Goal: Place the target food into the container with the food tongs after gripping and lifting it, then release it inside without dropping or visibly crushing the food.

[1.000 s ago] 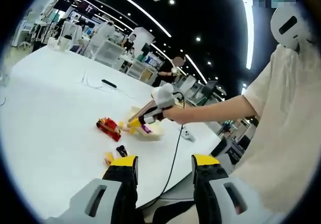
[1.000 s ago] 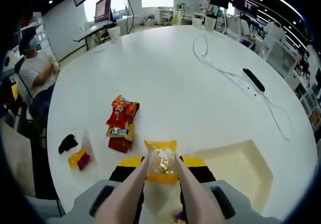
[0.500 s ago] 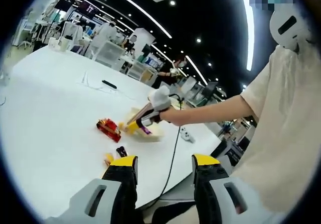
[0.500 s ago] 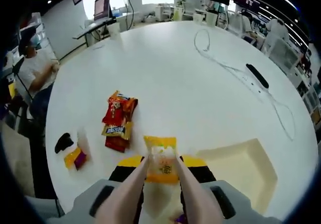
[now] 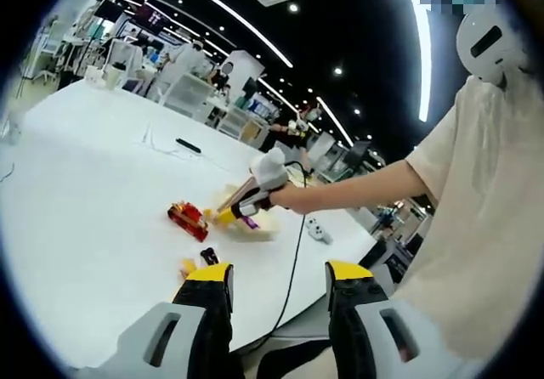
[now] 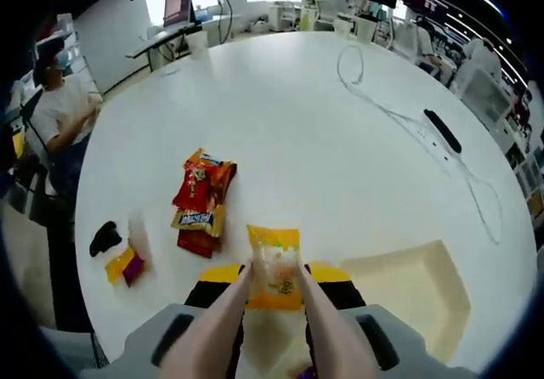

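My right gripper is shut on a pair of pale pink food tongs. The tongs' tips pinch a yellow snack packet, held up over the white table. A cream rectangular container lies just right of the packet. In the left gripper view a gloved hand holds that right gripper above the container, with the yellow packet at the tongs' tip. My left gripper hovers near the table edge, open, with nothing between its jaws.
A pile of red snack packets lies left of the held packet, also seen as red packets. Further left lie a small black piece and a yellow-purple packet. A white cable and black remote lie far right. People sit around.
The right hand with the tongs has drifted slightly; the yellow packet stays pinched in the tongs. The left gripper has not moved.
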The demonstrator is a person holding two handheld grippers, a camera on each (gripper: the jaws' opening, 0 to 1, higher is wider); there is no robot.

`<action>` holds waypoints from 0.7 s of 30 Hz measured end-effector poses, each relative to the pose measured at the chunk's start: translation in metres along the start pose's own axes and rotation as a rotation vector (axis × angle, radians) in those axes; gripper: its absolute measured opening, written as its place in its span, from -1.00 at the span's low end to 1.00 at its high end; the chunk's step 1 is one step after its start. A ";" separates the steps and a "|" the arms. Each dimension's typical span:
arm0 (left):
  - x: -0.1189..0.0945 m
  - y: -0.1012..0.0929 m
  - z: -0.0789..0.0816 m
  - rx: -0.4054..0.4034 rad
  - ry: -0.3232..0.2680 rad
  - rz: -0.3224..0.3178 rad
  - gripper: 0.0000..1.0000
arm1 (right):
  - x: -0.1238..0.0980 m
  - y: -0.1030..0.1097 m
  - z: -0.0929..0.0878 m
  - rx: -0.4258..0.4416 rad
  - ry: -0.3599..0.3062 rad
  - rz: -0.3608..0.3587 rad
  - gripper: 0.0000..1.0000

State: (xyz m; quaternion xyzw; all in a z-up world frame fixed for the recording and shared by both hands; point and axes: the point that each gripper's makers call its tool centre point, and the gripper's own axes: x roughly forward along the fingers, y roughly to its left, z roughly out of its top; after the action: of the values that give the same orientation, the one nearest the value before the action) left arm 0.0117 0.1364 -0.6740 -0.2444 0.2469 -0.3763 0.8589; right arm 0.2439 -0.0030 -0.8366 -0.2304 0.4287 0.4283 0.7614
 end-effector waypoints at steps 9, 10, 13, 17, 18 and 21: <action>-0.007 0.000 -0.002 0.000 -0.006 0.017 -0.15 | 0.002 0.000 0.001 -0.006 0.010 0.000 -0.48; -0.007 0.000 -0.002 0.001 -0.007 0.018 -0.15 | 0.002 0.000 0.001 -0.005 0.010 -0.001 -0.48; -0.006 -0.002 -0.003 -0.001 -0.014 0.019 -0.15 | 0.001 0.000 0.001 0.000 0.010 -0.004 -0.49; -0.004 -0.007 -0.008 -0.001 -0.005 0.011 -0.15 | 0.001 0.001 0.000 0.001 0.008 -0.008 -0.49; -0.004 -0.007 -0.008 -0.001 -0.003 0.010 -0.15 | 0.001 0.001 0.000 0.002 0.009 -0.008 -0.49; -0.005 -0.008 -0.009 -0.002 -0.002 0.009 -0.15 | 0.001 0.001 0.000 0.000 0.013 -0.008 -0.50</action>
State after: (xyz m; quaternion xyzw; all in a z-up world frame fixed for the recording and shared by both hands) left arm -0.0017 0.1333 -0.6748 -0.2444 0.2477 -0.3722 0.8605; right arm 0.2431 -0.0020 -0.8370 -0.2348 0.4327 0.4239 0.7602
